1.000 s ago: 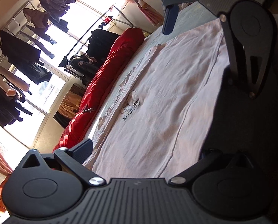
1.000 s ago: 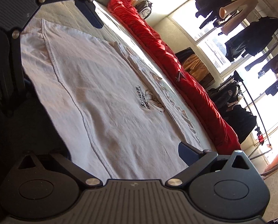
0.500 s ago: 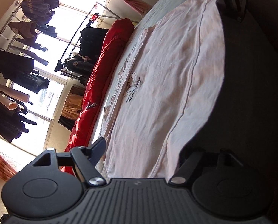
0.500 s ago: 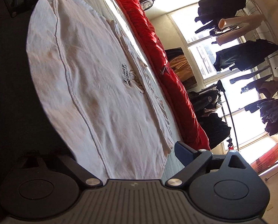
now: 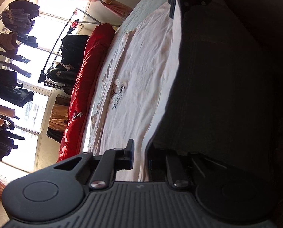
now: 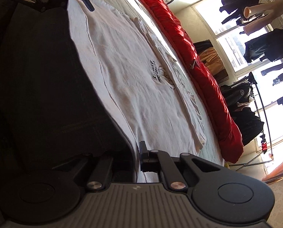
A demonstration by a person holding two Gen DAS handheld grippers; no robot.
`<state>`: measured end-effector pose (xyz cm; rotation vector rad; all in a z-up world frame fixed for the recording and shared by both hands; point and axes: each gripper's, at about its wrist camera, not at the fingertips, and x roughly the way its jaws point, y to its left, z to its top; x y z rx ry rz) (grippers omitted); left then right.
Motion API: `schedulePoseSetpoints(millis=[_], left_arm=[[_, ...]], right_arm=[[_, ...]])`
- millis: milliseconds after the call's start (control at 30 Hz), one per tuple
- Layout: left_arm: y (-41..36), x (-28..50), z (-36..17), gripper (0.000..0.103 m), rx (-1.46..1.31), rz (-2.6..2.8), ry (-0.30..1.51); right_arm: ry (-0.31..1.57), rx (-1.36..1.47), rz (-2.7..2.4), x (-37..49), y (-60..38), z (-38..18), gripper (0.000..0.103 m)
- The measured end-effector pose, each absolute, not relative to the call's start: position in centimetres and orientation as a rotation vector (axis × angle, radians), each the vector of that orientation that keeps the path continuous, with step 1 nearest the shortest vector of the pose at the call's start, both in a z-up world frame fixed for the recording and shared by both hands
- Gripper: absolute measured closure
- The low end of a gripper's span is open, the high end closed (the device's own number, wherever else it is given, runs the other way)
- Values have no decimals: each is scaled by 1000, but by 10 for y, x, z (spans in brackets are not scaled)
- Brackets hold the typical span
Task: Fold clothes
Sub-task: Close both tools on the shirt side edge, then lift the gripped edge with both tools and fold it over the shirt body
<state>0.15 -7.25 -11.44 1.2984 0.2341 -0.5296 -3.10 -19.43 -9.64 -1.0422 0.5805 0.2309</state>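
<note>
Both grippers — left [image 5: 139, 156], right [image 6: 136, 157] — are pinching the near hem of the shirt [image 5: 141, 72], which is lying spread flat on the bed [image 6: 208, 150]; no fold is showing.

Sunlit windows [image 5: 36, 30], orange curtains [image 5: 111, 5]

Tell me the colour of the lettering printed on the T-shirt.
Black lettering on the white T-shirt; clearest in the right wrist view.

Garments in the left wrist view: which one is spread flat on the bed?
The white T-shirt with the dark chest print. The red garment lies bunched along the bed's far edge; the dark clothes hang by the window.
</note>
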Motion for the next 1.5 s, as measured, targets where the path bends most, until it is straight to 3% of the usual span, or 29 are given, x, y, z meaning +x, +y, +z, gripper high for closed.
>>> schedulePoseSetpoints(millis=[200, 700, 1500], left_arm=[[-77, 16, -101, 101, 1325, -525, 210], [-95, 78, -78, 101, 1363, -470, 139], [-119, 252, -79, 100, 1158, -287, 168]], right_arm=[[537, -1047, 219, -26, -199, -78, 96], [466, -1073, 149, 28, -212, -55, 96], [371, -998, 19, 237, -241, -46, 96]])
